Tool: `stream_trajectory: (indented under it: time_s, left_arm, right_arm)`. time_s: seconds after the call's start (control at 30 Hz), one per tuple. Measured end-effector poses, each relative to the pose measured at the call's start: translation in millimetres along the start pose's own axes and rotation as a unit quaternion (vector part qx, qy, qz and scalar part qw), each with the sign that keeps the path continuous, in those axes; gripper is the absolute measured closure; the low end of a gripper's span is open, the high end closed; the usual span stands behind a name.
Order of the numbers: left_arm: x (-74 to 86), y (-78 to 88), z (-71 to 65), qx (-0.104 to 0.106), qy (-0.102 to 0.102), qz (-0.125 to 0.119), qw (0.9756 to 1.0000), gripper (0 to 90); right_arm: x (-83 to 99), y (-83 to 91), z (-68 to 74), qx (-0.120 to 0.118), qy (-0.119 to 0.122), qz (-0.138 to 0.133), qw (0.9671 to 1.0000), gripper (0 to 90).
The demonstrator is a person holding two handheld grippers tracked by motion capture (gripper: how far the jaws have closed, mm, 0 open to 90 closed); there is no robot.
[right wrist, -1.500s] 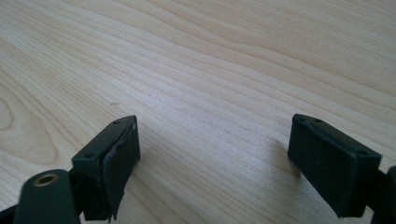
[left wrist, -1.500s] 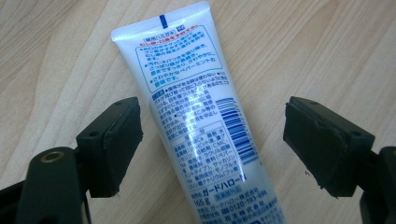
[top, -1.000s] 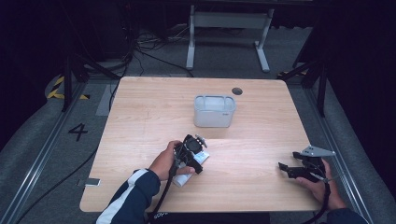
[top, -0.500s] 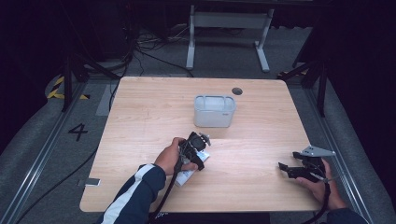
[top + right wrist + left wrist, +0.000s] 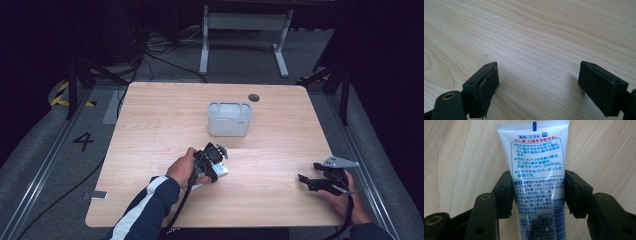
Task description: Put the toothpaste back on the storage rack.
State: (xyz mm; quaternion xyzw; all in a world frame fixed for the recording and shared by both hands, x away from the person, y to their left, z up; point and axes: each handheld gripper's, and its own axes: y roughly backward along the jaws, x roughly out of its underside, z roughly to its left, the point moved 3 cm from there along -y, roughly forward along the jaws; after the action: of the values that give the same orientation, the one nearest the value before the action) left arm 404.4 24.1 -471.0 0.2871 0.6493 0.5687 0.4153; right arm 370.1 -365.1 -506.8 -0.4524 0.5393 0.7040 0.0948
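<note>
Left gripper (image 5: 539,195), low centre of the high view: jaws closed against both sides of a white tube (image 5: 537,167), pads flush to its edges. The tube's long axis runs straight along the jaws; its flat crimped end points to the top of the left gripper view, its other end passes out of frame between the jaws (cap not seen). It sits low over or on the table (image 5: 165,125); I cannot tell which.

Right gripper (image 5: 320,181), lower right of the high view: jaws wide apart, nothing between them.

Grey bin (image 5: 229,119), upper centre, lies beyond the tube, nearer the left gripper; likely destination.
</note>
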Motion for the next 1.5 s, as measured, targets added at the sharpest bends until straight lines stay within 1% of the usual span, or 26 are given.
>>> stream_trajectory:
  time_s: [0.13,0.23,0.33,0.4,0.53,0.6,0.63,0.67,0.7,0.73,0.9,0.93,0.97,1.03,1.07,1.1,1.13,1.17,1.27,1.33,1.37,1.4,1.47,1.5]
  left_arm:
    - [2.7,2.1,1.9,0.012,0.004,-0.013,0.9998,54.8]
    - [4.6,5.1,3.0,0.014,0.003,-0.023,0.9996,57.9]
    - [5.5,9.3,3.1,0.006,0.008,-0.042,0.9991,61.3]
    - [6.1,13.9,3.4,0.000,0.005,-0.054,0.9985,62.5]
    - [7.7,23.8,4.0,-0.003,0.004,-0.079,0.9969,63.6]
    - [9.0,30.1,5.0,-0.006,0.002,-0.095,0.9954,63.9]
    - [10.1,33.5,5.0,-0.004,0.003,-0.103,0.9946,64.0]
    - [11.3,37.3,5.3,-0.005,0.005,-0.114,0.9935,64.2]
    - [11.3,37.3,5.3,-0.005,0.005,-0.114,0.9935,64.4]
    - [12.7,40.9,5.4,-0.002,0.003,-0.121,0.9926,64.4]
    - [18.9,55.8,7.4,-0.004,0.004,-0.159,0.9873,64.7]
    - [19.9,57.9,8.1,-0.007,0.009,-0.170,0.9855,64.8]
    - [21.1,60.3,8.9,-0.007,0.014,-0.174,0.9845,64.8]
    - [22.4,64.4,11.1,-0.014,0.024,-0.195,0.9804,65.0]
    - [22.7,66.4,12.2,-0.017,0.026,-0.203,0.9786,65.1]
    - [22.9,67.8,12.7,-0.019,0.028,-0.213,0.9763,65.1]
    - [22.8,69.7,14.2,-0.026,0.025,-0.222,0.9744,65.1]
    - [22.8,71.8,15.0,-0.026,0.028,-0.225,0.9735,65.1]
    - [21.7,78.3,16.1,-0.028,0.030,-0.242,0.9693,65.2]
    - [20.2,82.6,16.1,-0.025,0.032,-0.255,0.9661,65.1]
    - [19.5,85.1,16.5,-0.027,0.031,-0.258,0.9654,65.1]
    - [18.2,86.7,16.4,-0.028,0.028,-0.262,0.9642,65.1]
    - [15.9,89.5,16.2,-0.029,0.028,-0.275,0.9605,65.1]
    - [14.8,90.9,16.3,-0.027,0.029,-0.280,0.9593,65.1]
  right_arm:
    - [0.0,0.0,-0.1,0.000,0.000,0.000,1.0000,17.0]
    - [0.0,0.0,0.0,0.000,0.000,0.000,1.0000,17.0]
    - [0.0,0.0,0.0,0.000,0.000,0.000,1.0000,17.1]
    - [0.0,0.0,0.0,0.000,0.000,0.000,1.0000,17.0]
    - [0.0,0.0,0.0,0.000,0.000,0.000,1.0000,17.1]
    - [0.0,0.0,0.0,0.000,0.000,0.000,1.0000,17.1]
    - [0.0,0.0,0.0,0.000,0.000,0.000,1.0000,17.1]
    - [0.0,0.0,0.0,0.000,0.000,0.000,1.0000,17.0]
    - [0.0,0.0,0.0,0.000,0.000,0.000,1.0000,17.0]
    - [0.0,0.0,0.0,0.000,0.000,0.000,1.0000,17.1]
    - [0.0,0.0,0.0,0.000,0.000,0.000,1.0000,17.1]
    - [0.0,0.0,0.0,0.000,0.000,0.000,1.0000,17.1]
    - [0.0,0.0,0.0,0.000,0.000,0.000,1.0000,17.1]
    - [0.0,0.0,0.0,0.000,0.000,0.000,1.0000,17.0]
    - [0.0,0.0,0.0,0.000,0.000,0.000,1.0000,17.0]
    - [0.0,0.0,-0.1,0.000,0.000,0.000,1.0000,17.1]
    - [0.0,0.0,0.0,0.000,0.000,0.000,1.0000,17.0]
    - [0.0,0.0,0.0,0.000,0.000,0.000,1.0000,17.1]
    - [0.0,0.0,0.0,0.000,0.000,0.000,1.0000,17.0]
    - [0.0,0.0,0.0,0.000,0.000,0.000,1.0000,17.1]
    - [0.0,0.0,-0.1,0.000,0.000,0.000,1.0000,17.0]
    - [0.0,0.0,0.0,0.000,0.000,0.000,1.0000,17.0]
    - [0.0,0.0,0.0,0.000,0.000,0.000,1.0000,17.1]
    - [0.0,0.0,0.0,0.000,0.000,0.000,1.0000,17.1]
